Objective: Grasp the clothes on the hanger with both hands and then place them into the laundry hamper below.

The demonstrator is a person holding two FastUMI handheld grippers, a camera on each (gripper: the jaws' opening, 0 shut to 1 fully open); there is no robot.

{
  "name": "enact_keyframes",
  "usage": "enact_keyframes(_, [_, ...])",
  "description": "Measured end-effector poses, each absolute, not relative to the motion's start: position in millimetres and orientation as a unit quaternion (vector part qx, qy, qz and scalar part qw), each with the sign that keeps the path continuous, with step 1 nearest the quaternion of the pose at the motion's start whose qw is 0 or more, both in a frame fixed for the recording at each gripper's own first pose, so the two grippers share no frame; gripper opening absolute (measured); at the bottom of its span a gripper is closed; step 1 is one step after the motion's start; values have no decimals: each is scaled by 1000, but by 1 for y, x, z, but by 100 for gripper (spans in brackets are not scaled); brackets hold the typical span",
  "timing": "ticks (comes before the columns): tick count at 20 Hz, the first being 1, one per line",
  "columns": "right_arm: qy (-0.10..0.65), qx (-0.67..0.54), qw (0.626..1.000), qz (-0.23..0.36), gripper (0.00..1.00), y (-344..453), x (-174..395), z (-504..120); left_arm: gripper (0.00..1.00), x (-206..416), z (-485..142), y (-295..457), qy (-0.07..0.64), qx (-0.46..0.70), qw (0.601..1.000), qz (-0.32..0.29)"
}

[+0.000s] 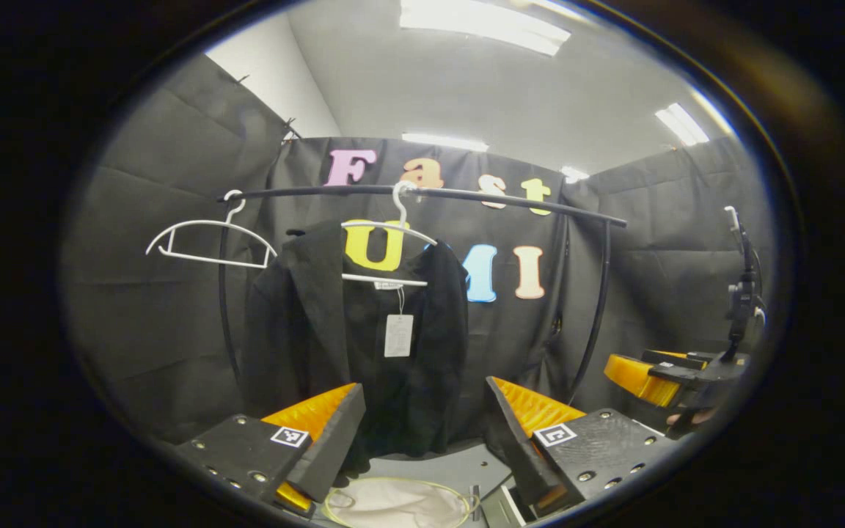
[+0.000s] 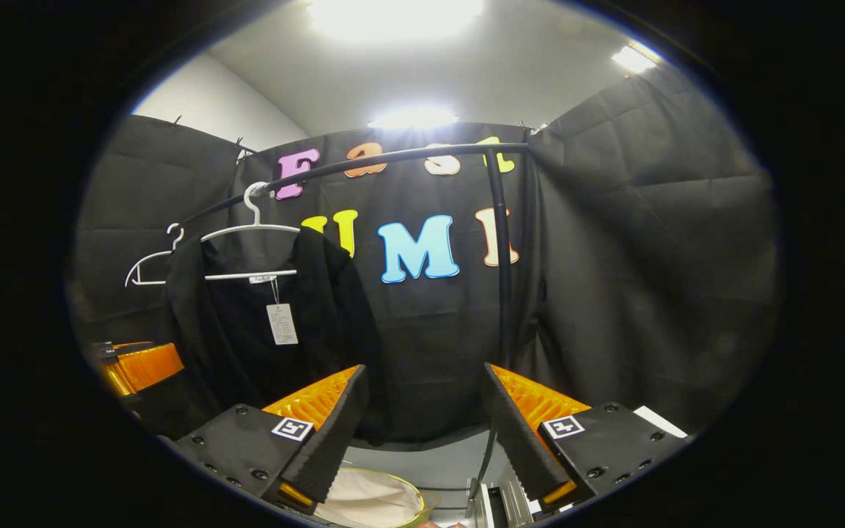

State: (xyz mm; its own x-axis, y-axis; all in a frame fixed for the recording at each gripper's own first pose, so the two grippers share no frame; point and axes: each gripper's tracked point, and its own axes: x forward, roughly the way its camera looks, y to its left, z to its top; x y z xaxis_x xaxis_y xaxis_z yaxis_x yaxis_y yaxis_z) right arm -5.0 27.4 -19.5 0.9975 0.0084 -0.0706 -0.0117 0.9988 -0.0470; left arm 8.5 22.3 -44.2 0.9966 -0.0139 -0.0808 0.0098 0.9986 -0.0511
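A black jacket (image 1: 364,345) with a white tag hangs on a white hanger (image 1: 393,235) from a black rail (image 1: 466,194). My left gripper (image 1: 422,440) is open, its fingers framing the jacket's lower part from some distance. Below lies the hamper (image 1: 393,502), pale with a yellowish rim. In the right gripper view the jacket (image 2: 261,345) hangs at the left on its hanger (image 2: 250,231), and my right gripper (image 2: 422,433) is open to the right of it, empty. The hamper's rim (image 2: 371,499) shows between its fingers. The right gripper (image 1: 657,374) appears at the far right of the left gripper view.
An empty white hanger (image 1: 206,242) hangs left of the jacket on the same rail. The rack's right post (image 2: 499,257) stands upright just ahead of my right gripper. A stand with a dark device (image 1: 741,293) rises at the far right. Grey floor (image 1: 459,462) lies under the rack.
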Motion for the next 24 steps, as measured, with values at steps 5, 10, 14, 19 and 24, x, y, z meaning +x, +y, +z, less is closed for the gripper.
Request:
enact_keyframes(5, [44,-44,998,22,98,40,0,-18,94,8,-41,41,43,-44,998,20])
enact_keyframes(10, [49,-48,997,43,98,56,14,-23,94,11,-46,62,54,-58,995,60])
enact_keyframes(14, [54,-44,995,74,98,81,41,-33,94,8,-40,77,58,-27,994,88])
enact_keyframes(19, [58,-31,990,123,93,118,89,-36,94,24,-33,98,61,-4,989,134])
enact_keyframes(24, [60,-22,985,158,98,144,131,-35,94,49,-29,111,65,-11,983,172])
